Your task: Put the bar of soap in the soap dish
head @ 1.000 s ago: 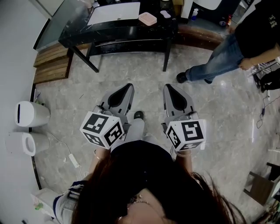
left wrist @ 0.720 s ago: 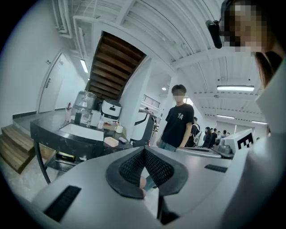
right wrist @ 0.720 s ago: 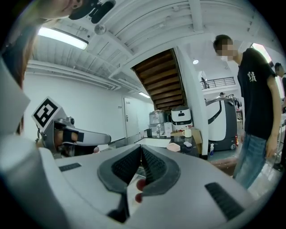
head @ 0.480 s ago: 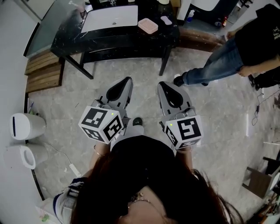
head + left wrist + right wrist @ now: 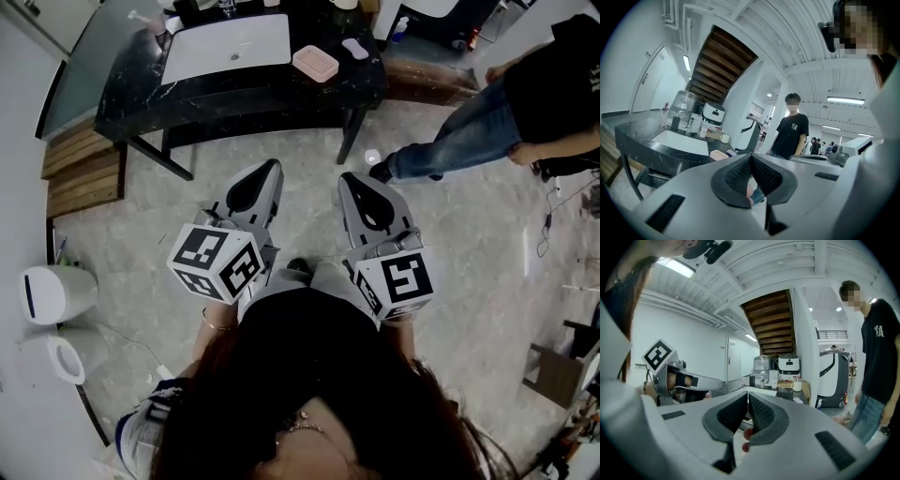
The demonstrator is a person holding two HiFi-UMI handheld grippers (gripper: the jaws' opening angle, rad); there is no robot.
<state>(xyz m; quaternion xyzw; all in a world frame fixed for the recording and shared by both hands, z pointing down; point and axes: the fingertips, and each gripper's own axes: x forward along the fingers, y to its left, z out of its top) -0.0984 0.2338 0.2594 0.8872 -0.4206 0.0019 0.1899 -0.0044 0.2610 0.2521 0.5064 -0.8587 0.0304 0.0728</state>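
Left gripper [image 5: 266,172] and right gripper [image 5: 352,184] are carried side by side, roughly level, in front of the person's body over the grey stone floor [image 5: 469,244]. Each has its jaws pressed together with nothing between the pads; both gripper views confirm this. I judge it a carrying posture: handling not yet begun, tips well apart from the table. Target ahead is a black marble-topped table [image 5: 141,89] with a white rectangular sink basin [image 5: 230,45] set in its left half. The pink rectangular soap dish [image 5: 315,62] sits right of the basin, towards the front edge, and appears empty. A small pale lavender bar of soap [image 5: 355,47], as I take it to be, lies on the tabletop between the dish and the right edge, just beside the dish, not touching. A bystander in jeans and dark shirt [image 5: 487,131] stands off the table's right end, feet near its right front leg, and may crowd a right-hand approach. Wooden steps [image 5: 84,173] at left and a white bin [image 5: 56,291] by the wall are both out of the way.
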